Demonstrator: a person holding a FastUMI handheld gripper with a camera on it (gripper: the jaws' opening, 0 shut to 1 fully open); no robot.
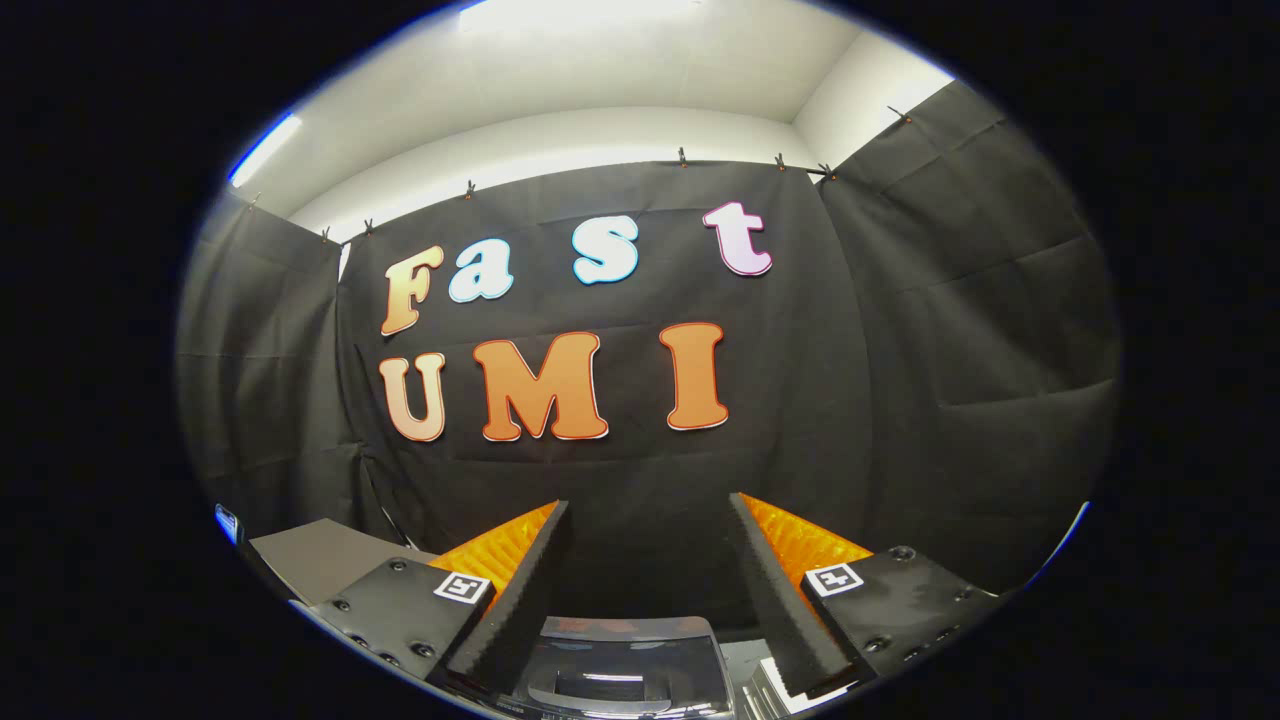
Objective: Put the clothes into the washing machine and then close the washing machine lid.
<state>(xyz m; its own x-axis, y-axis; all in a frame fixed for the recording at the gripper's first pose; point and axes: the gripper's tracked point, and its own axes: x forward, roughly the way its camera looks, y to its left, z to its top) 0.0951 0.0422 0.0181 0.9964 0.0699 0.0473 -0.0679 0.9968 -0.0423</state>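
Observation:
My gripper (648, 520) is held up level, facing the black cloth wall, and its fingers stand open with nothing between them. Low down between the two fingers shows a dark glossy surface (625, 665) with light reflections, probably the washing machine's lid or top; I cannot tell whether it is open or closed. No clothes appear ahead of the fingers.
A grey flat surface (320, 560) lies beyond the left finger, low against the cloth wall. A small white ribbed part (775, 690) sits beside the glossy surface by the right finger. Black cloth (950, 350) closes the booth ahead and on both sides.

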